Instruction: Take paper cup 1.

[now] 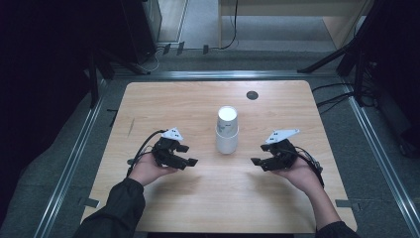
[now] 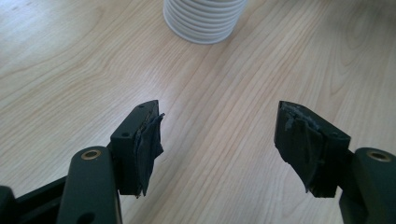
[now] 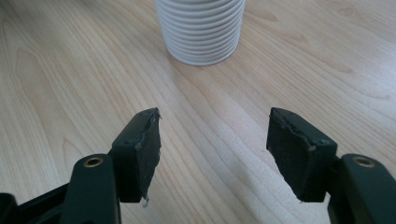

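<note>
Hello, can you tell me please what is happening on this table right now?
A person sits at a wooden table with a tool in each hand. A stack of white paper cups, upside down, stands in the middle. The left tool and the right tool rest on either side of it, both pointing toward the stack. Their jaws stand apart with nothing between them. Neither tool touches the cups.

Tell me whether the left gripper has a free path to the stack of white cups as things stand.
Probably yes. The left gripper sits apart from the stack of white cups, with only bare table between them. Its jaws stand apart with nothing in them, and the right gripper waits on the far side.
</note>
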Motion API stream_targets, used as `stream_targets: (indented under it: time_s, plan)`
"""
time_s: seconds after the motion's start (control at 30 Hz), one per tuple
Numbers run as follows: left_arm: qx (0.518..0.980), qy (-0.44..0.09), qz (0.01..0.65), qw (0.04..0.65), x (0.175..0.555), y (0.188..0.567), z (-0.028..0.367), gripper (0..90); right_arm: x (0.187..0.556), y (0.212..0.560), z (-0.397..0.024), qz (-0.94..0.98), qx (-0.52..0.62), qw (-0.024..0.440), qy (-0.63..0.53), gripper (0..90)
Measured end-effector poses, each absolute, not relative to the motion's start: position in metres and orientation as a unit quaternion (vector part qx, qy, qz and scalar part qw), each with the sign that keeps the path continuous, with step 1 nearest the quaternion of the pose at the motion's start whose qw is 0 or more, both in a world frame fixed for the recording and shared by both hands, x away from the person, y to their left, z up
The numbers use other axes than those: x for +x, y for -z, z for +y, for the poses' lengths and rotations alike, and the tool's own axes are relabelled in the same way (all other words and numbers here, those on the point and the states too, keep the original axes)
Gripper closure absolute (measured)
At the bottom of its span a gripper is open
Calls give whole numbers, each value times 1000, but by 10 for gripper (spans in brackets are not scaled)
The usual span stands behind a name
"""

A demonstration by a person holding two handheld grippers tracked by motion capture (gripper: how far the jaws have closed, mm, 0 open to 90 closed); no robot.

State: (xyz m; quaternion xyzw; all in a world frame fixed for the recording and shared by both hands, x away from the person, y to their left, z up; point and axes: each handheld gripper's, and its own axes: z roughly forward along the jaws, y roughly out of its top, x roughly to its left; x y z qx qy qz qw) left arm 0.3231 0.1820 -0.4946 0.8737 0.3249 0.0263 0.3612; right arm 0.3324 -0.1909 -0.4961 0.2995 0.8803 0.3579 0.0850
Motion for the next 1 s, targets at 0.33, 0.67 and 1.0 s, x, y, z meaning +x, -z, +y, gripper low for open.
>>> stream_targets:
  time_s: [0.33,0.67,1.0]
  plan:
    - [874,-10,319,366,324,497,180,317,334,490,-191,883,292,80,-359,346]
    - [872,-10,317,374,322,494,181,318,336,469,-179,897,267,73,-344,332]
    - [863,-6,329,384,326,493,183,318,349,434,-167,904,237,51,-352,298]
